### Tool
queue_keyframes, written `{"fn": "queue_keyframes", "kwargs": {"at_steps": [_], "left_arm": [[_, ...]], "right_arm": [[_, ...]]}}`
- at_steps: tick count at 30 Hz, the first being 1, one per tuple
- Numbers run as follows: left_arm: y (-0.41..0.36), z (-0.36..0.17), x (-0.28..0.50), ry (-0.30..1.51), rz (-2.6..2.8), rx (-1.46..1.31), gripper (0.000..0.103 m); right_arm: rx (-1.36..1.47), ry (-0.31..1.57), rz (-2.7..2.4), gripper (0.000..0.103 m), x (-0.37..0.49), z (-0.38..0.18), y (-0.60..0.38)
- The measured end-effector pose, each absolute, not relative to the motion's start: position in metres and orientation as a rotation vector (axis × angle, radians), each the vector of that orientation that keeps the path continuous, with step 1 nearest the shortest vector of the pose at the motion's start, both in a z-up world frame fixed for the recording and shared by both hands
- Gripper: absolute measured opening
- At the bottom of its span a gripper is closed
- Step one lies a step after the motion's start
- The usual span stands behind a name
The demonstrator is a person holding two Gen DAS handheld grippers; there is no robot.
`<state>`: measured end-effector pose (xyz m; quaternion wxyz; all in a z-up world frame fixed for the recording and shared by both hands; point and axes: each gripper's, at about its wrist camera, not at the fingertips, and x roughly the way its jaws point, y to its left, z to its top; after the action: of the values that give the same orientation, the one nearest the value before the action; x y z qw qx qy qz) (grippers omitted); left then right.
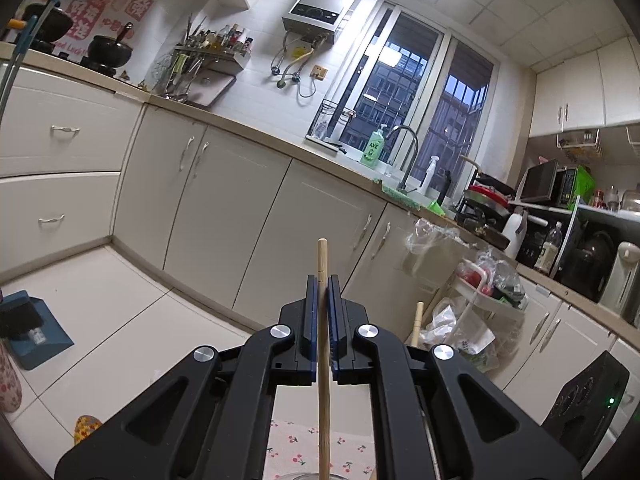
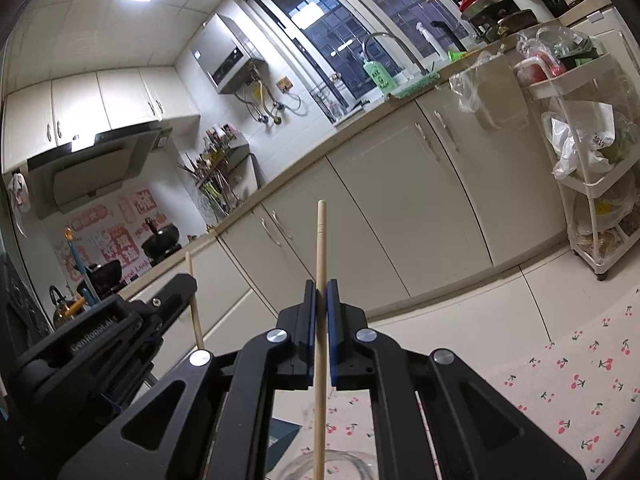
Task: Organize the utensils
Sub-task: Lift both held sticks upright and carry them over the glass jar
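Two grippers each clamp a wooden chopstick upright in a kitchen. The left gripper (image 1: 323, 280) pinches one chopstick (image 1: 323, 340); its view catches the other chopstick's (image 1: 417, 326) end at right. The right gripper (image 2: 320, 285) pinches that chopstick (image 2: 320, 320); only its view shows the left gripper's black body and a glass rim (image 2: 304, 466) on the cherry-print tablecloth (image 2: 580, 392) below.
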<state>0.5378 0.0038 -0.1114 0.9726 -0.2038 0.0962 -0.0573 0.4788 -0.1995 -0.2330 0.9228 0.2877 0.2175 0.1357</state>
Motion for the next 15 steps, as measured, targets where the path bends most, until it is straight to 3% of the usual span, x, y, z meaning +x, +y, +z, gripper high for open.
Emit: {"fn": "queue_keyframes", "kwargs": {"at_steps": [15], "left_arm": [[-0.004,-0.143,0.524,0.226,-0.110,-0.357,0.005]], "right_arm": [[0.554,0.506,0.296,0.006,0.455,-0.243,-0.191]]}}
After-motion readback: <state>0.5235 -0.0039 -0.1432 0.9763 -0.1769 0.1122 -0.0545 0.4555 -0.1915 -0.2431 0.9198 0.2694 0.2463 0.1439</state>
